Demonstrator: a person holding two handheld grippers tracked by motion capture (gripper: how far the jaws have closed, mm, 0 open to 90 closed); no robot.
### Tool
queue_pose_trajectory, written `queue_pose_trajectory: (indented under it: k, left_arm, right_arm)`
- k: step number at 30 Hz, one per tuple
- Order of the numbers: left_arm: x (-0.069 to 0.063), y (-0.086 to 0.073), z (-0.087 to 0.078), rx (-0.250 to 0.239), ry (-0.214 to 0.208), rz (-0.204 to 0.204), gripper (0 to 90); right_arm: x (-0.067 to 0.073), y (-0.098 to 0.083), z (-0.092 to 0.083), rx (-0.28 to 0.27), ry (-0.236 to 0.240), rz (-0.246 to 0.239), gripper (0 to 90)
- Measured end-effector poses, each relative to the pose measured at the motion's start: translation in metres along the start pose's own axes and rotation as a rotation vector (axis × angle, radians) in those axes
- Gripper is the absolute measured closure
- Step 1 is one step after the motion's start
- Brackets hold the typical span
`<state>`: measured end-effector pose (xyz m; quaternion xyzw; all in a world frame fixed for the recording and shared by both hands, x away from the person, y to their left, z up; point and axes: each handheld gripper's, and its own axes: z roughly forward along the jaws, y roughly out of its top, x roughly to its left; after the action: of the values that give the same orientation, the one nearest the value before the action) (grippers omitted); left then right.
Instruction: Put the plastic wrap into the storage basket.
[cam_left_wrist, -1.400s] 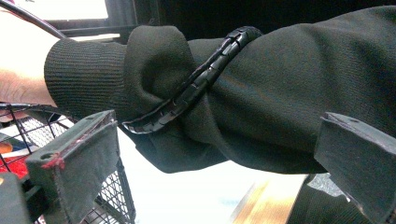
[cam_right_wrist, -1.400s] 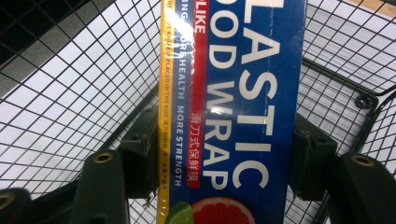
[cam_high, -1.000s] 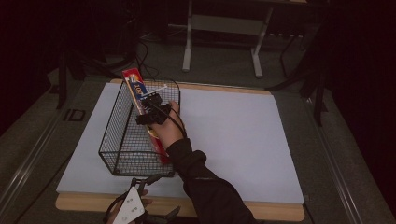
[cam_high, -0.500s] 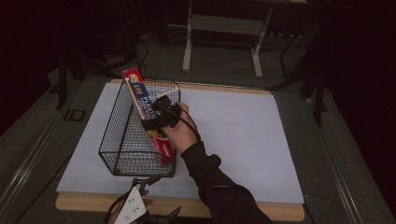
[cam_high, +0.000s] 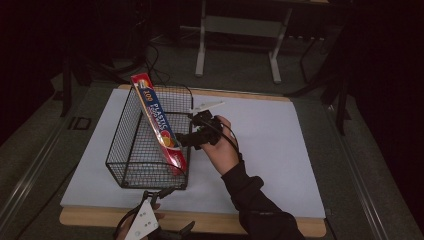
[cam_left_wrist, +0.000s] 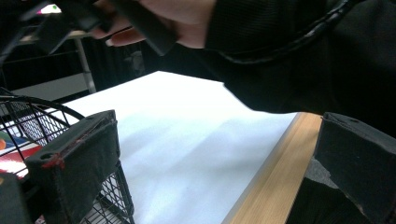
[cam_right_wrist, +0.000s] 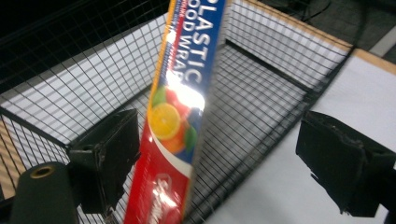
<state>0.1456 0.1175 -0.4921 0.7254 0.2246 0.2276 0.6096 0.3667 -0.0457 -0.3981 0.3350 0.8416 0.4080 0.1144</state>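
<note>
A black wire basket (cam_high: 150, 145) sits on the left part of a white sheet (cam_high: 280, 150) that covers a wooden table (cam_high: 200, 222). A long plastic food wrap box (cam_high: 159, 120), red and blue with fruit printed on it, stands tilted inside the basket: its near end is down in the basket's near right corner, and its far end rises above the far rim, leaning toward the far left.

The right gripper (cam_high: 187, 140) is held just to the right of the basket, level with the box's lower half, in the person's right hand (cam_high: 220, 147). In the right gripper view its two black jaws stand wide apart, released, with the box (cam_right_wrist: 180, 116) between them; whether the left-hand jaw touches the box cannot be told, and the right-hand one is well clear of it.

The left gripper (cam_high: 160, 192) is low at the near edge of the table, just in front of the basket's near wall. In the left gripper view its jaws are spread apart with nothing between them, the basket's corner (cam_left_wrist: 28, 116) at the left and the person's dark sleeve (cam_left_wrist: 299, 51) passing overhead.
</note>
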Motion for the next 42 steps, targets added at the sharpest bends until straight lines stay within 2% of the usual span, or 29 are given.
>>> queue_pose_trajectory:
  k: [4,11,18,22,26,31,32,38,42]
  left_arm:
    - [0.0,0.0,0.0,0.004,0.002,0.002,0.7]
    - [0.0,-0.001,0.001,0.005,0.002,0.001,0.7]
    - [0.0,-0.001,0.002,0.003,0.0,-0.003,0.7]
    - [0.0,-0.001,0.002,0.006,0.0,-0.002,0.7]
    - [0.0,-0.001,0.002,0.009,0.001,-0.004,0.7]
    - [0.0,-0.001,0.003,0.012,0.001,0.0,0.7]
    - [0.0,-0.001,0.003,0.012,0.001,0.0,0.7]
    - [0.0,-0.001,0.003,0.012,0.0,-0.002,0.7]
    - [0.0,-0.001,0.003,0.012,0.0,-0.002,0.7]
  right_arm:
    - [-0.006,-0.012,-0.016,-0.005,-0.016,-0.016,13.4]
    - [-0.019,-0.041,-0.042,-0.034,-0.014,-0.003,13.4]
    - [-0.033,-0.074,-0.059,-0.045,-0.055,-0.008,13.4]
    - [-0.037,-0.092,-0.067,-0.046,-0.077,-0.032,13.5]
    - [-0.041,-0.11,-0.076,-0.06,-0.089,-0.033,13.5]
    - [-0.045,-0.128,-0.084,-0.063,-0.098,-0.02,13.5]
    - [-0.047,-0.136,-0.089,-0.077,-0.103,-0.002,13.5]
    - [-0.051,-0.154,-0.094,-0.065,-0.105,0.004,13.4]
    - [-0.054,-0.165,-0.097,-0.04,-0.125,0.011,13.5]
